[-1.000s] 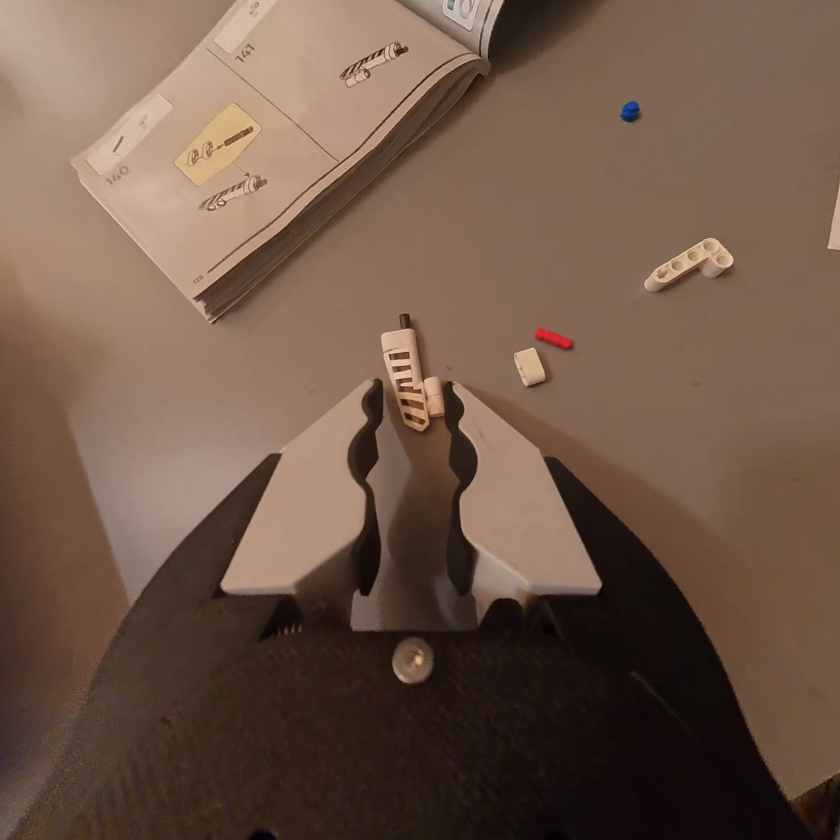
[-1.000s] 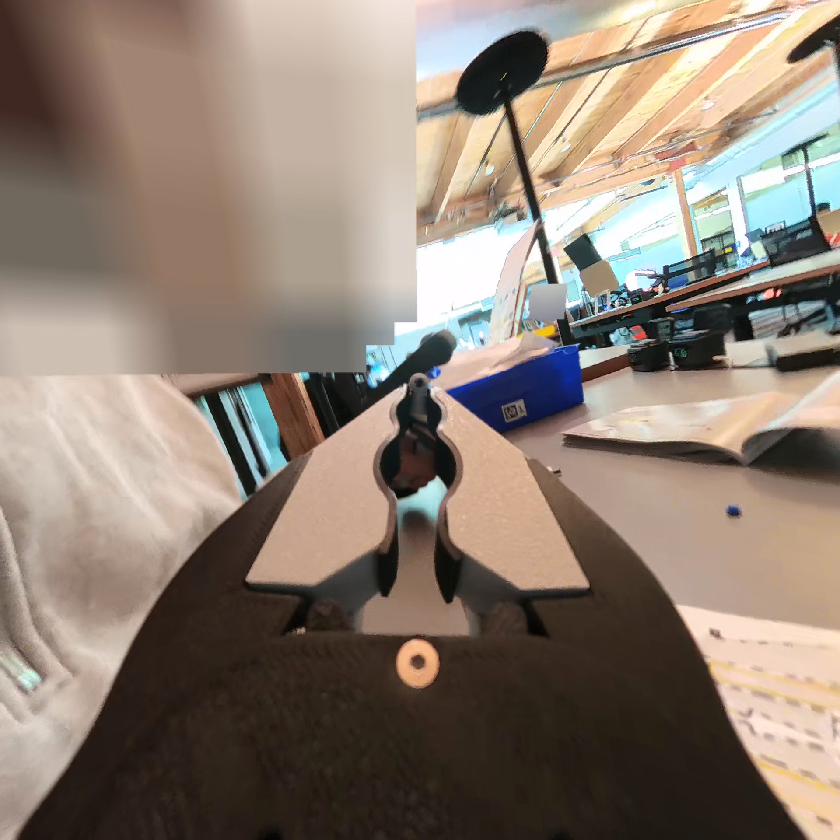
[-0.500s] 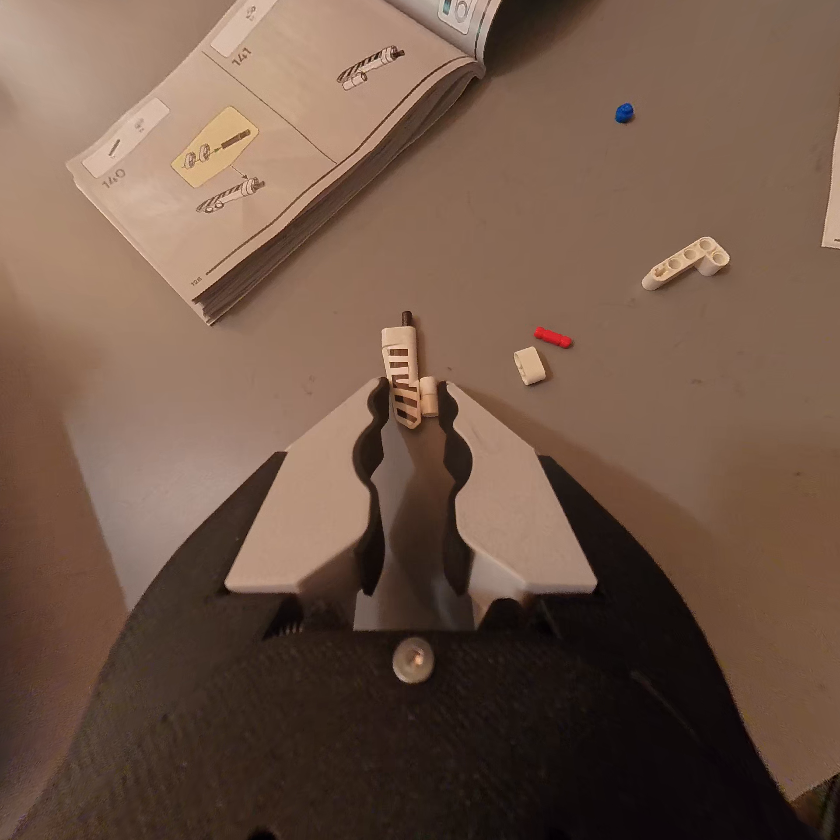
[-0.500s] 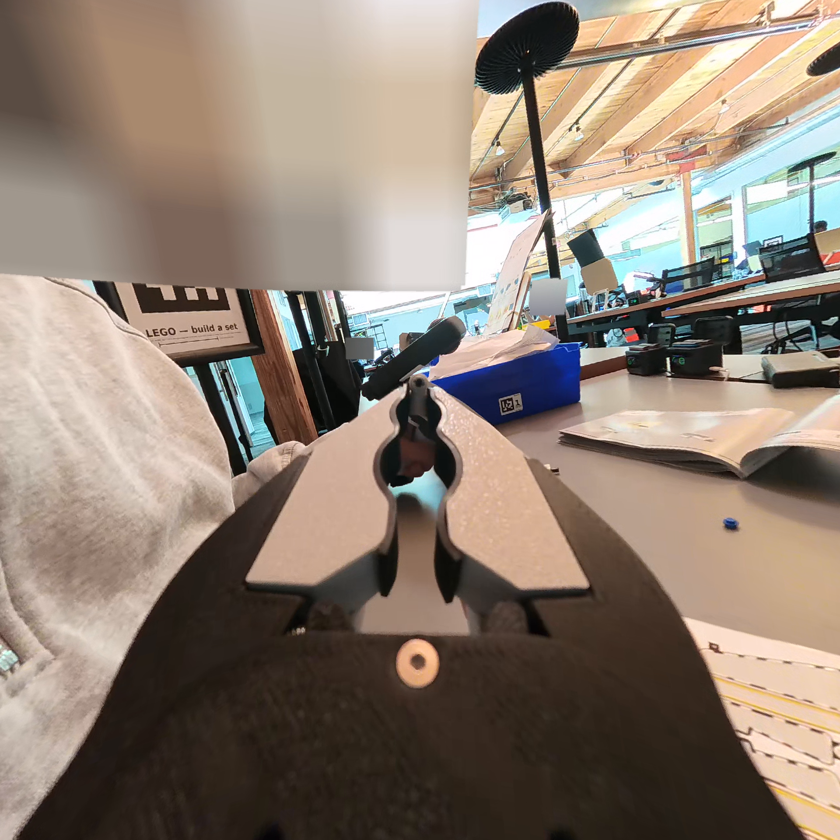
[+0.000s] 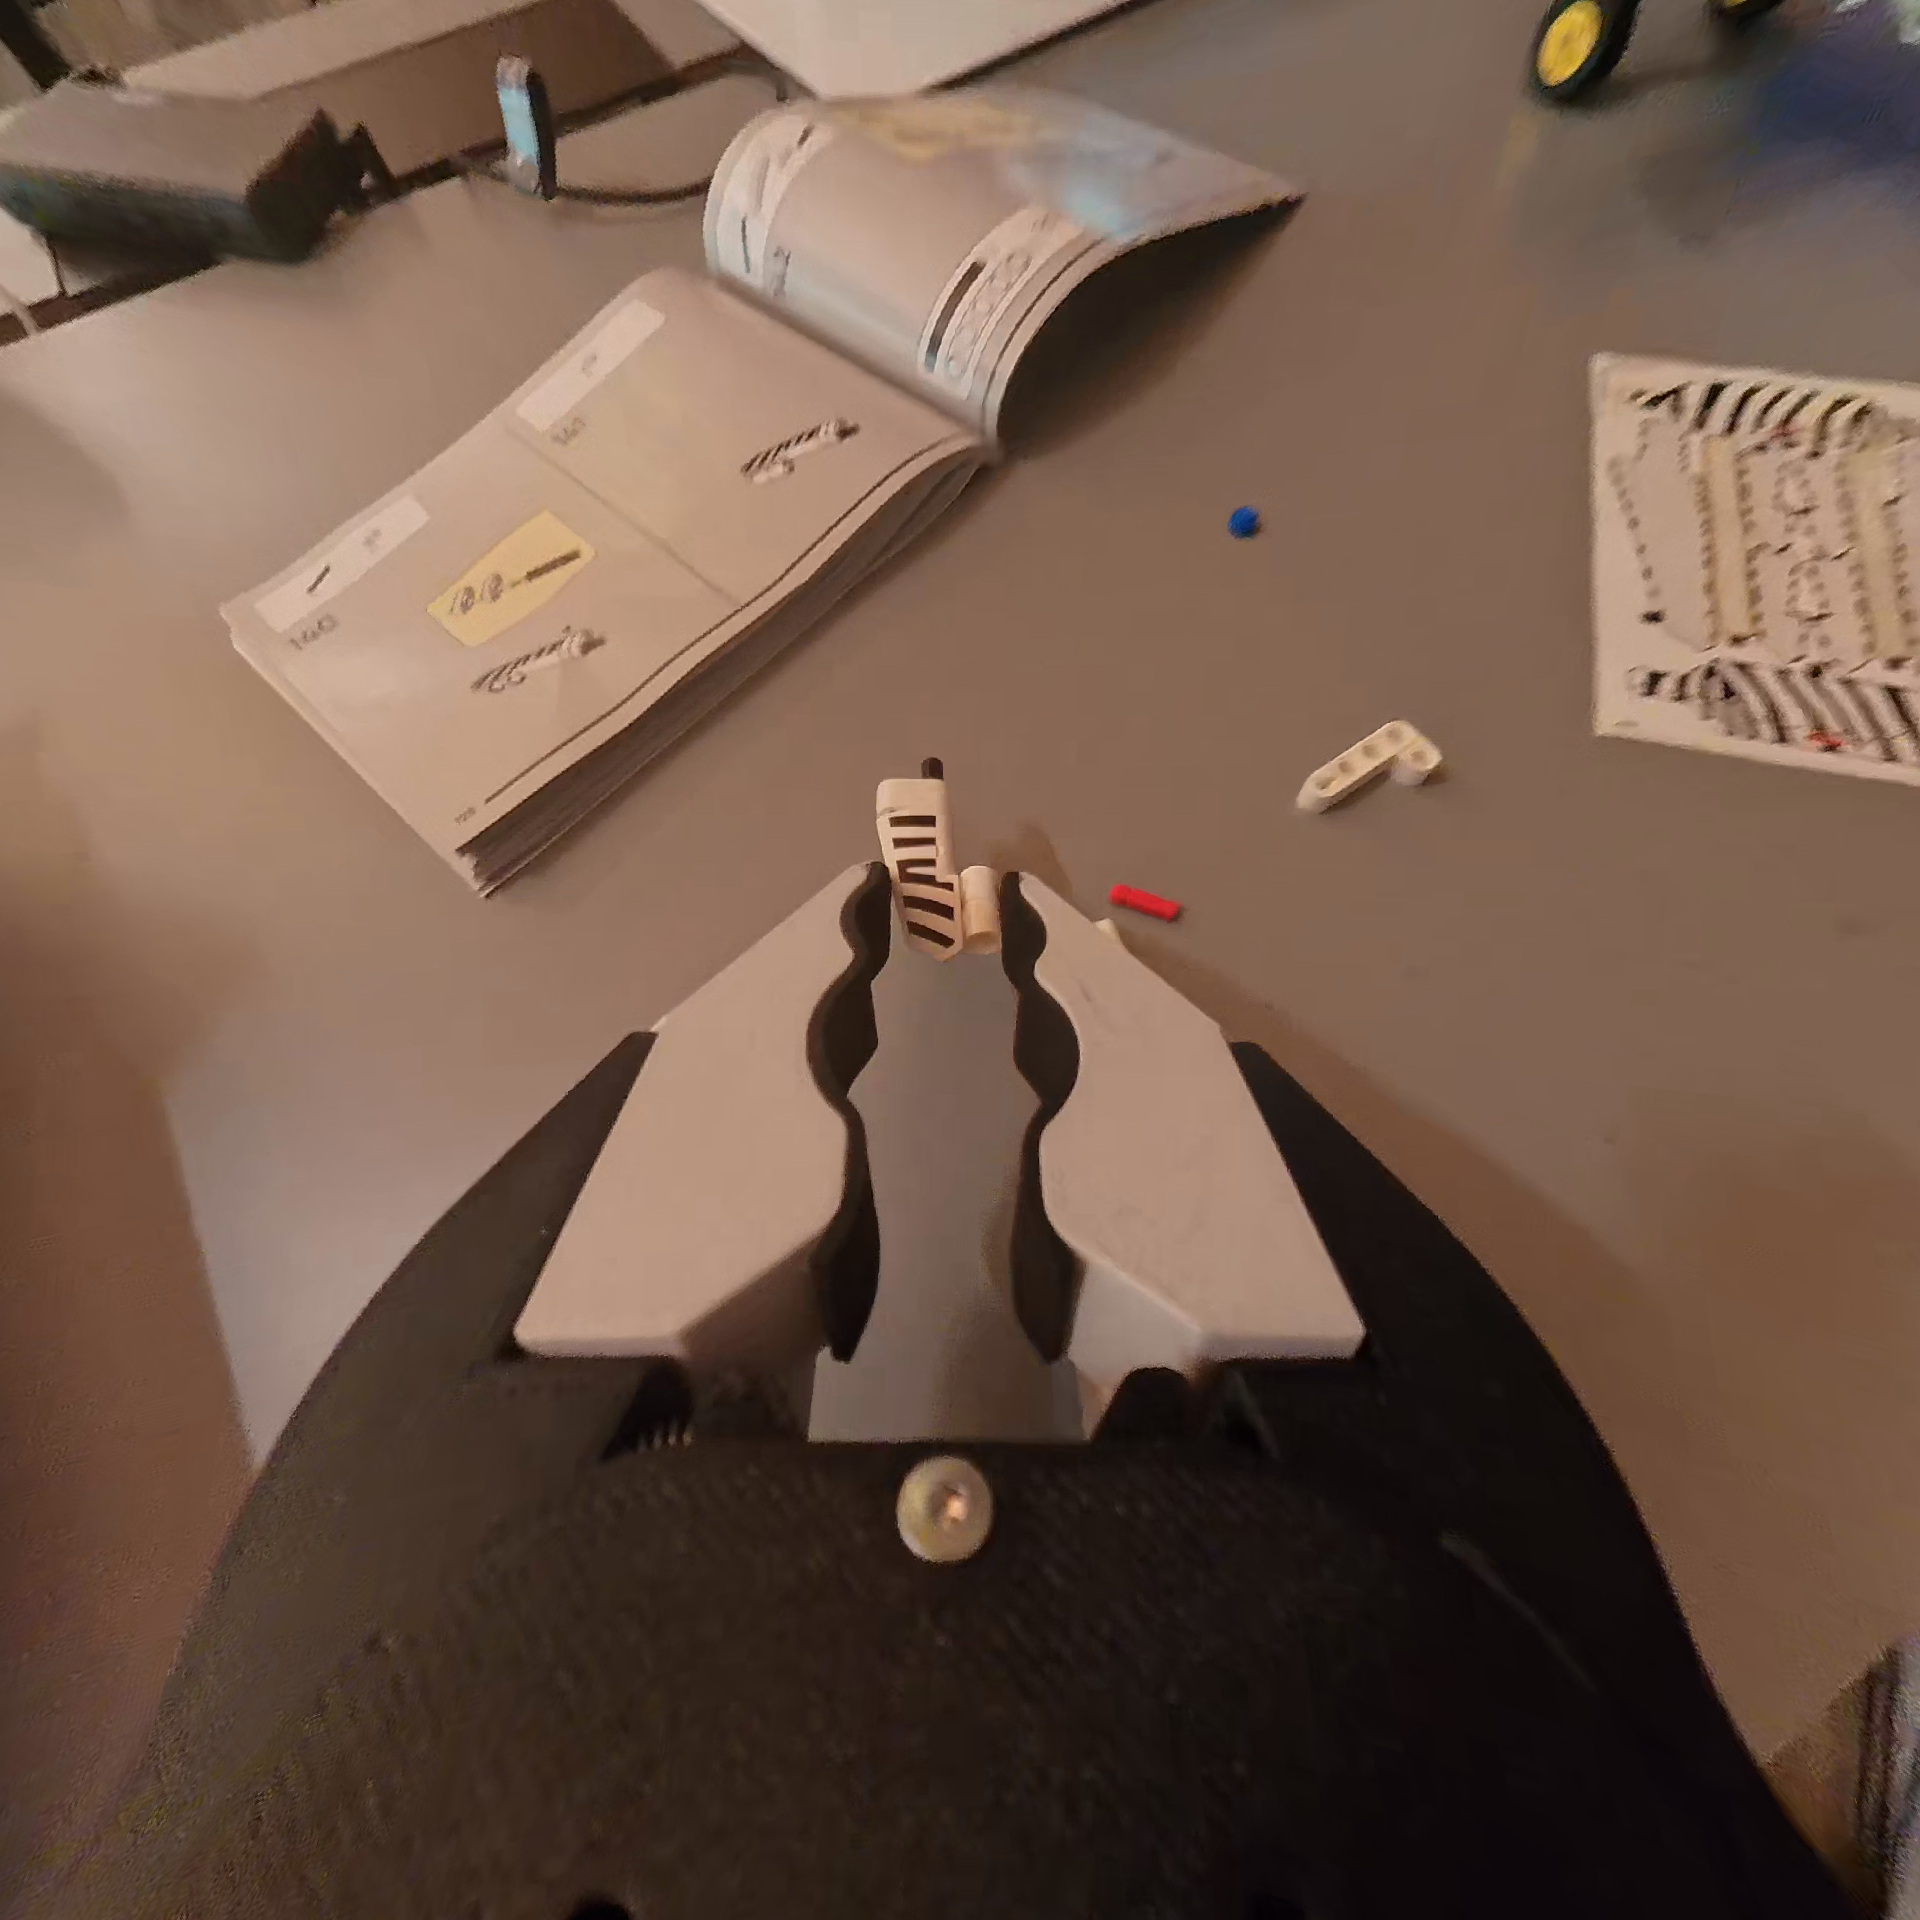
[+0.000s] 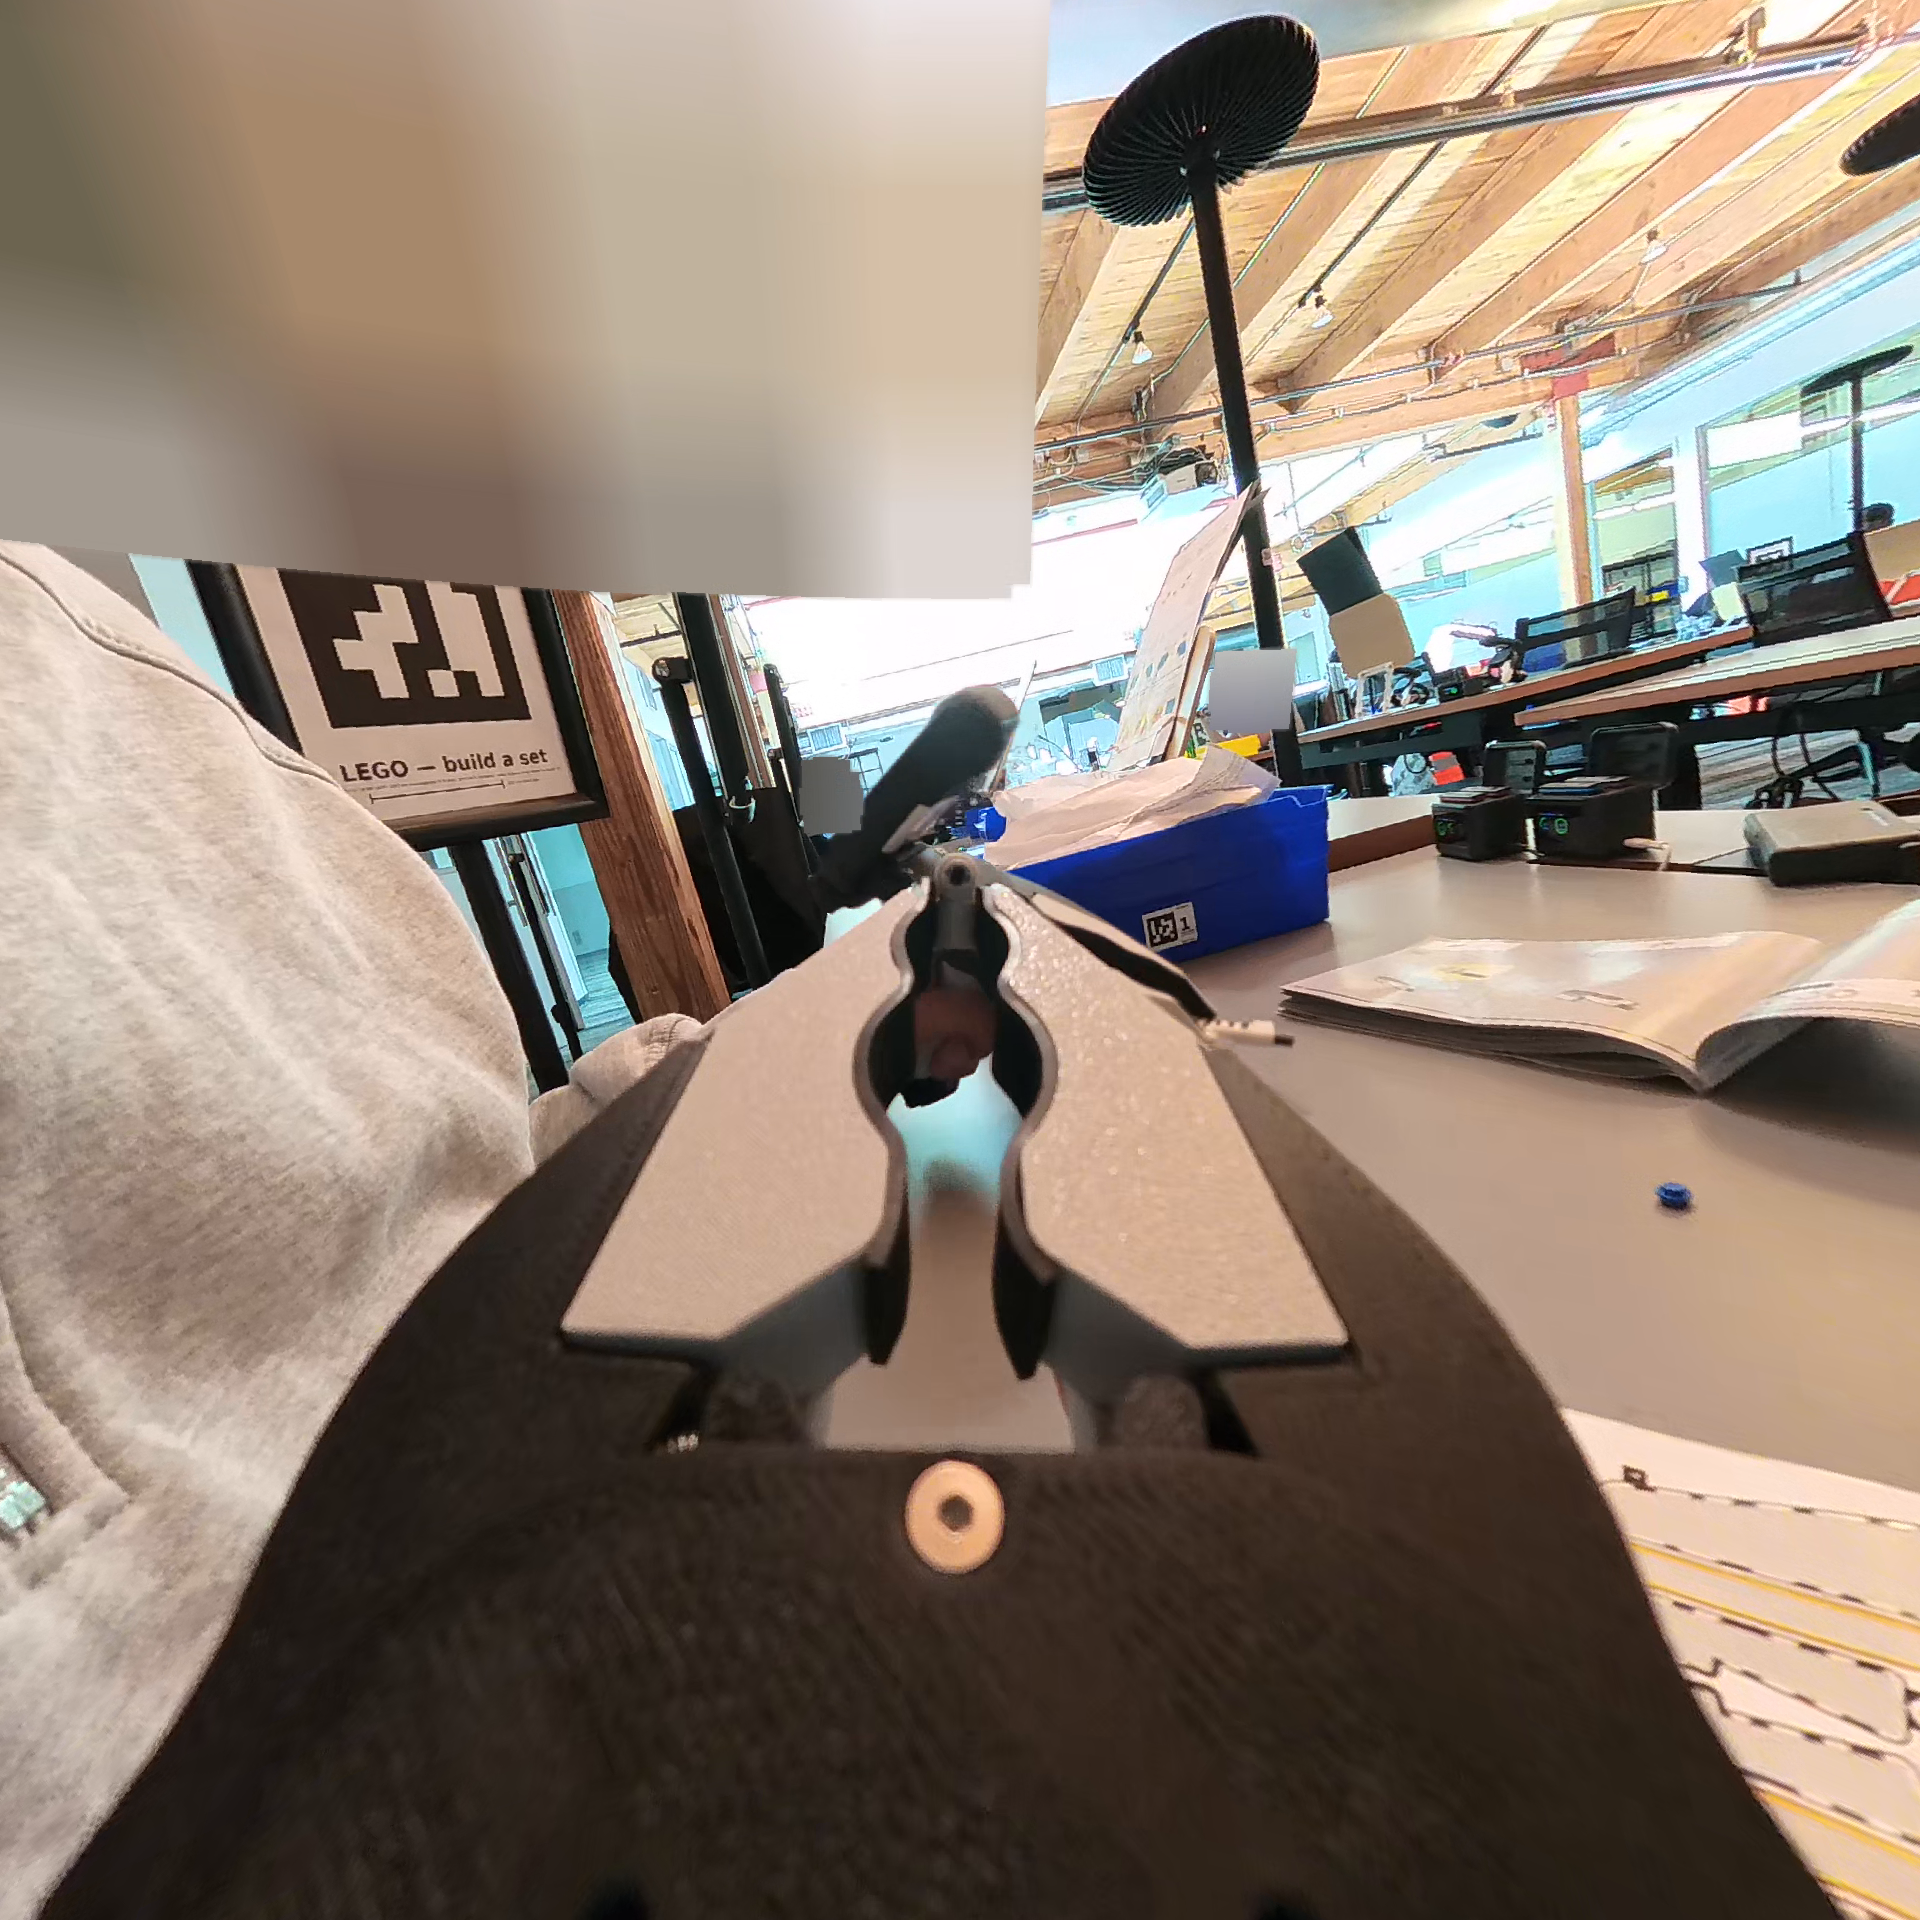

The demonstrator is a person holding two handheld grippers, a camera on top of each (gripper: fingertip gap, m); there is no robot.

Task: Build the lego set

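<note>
Here the left gripper [image 5: 943, 902] is holding a small lego sub-assembly [image 5: 920, 881] between its fingertips: a white panel with black stripes, a dark axle tip protruding from its far end, and a short white connector [image 5: 978, 910] pressing against the right finger. The jaws are standing narrowly apart, closed on this piece, which is sitting raised above the grey table [image 5: 1455, 1039]. Beyond the fingertips, an open instruction booklet [image 5: 623, 561] is lying to the left, its pages curling over at the far side. To the right, a red pin [image 5: 1144, 901] is resting just beside the gripper's right finger, a white angled beam [image 5: 1369, 764] is lying farther out, and a small blue stud [image 5: 1243, 522] is sitting well apart, nearer the booklet. A sticker sheet [image 5: 1756, 561] is occupying the right edge, and a yellow-hubbed wheel [image 5: 1579, 42] is showing, blurred, at the top corner. Meanwhile the right gripper [image 6: 954, 902] is pointing away from the table surface, toward a person's grey sleeve [image 6: 208, 987]; its jaws are nearly closed on a slender grey piece [image 6: 953, 904], whose exact kind cannot be told. In the right wrist view, a blue bin [image 6: 1184, 883] is standing behind the fingertips.
</note>
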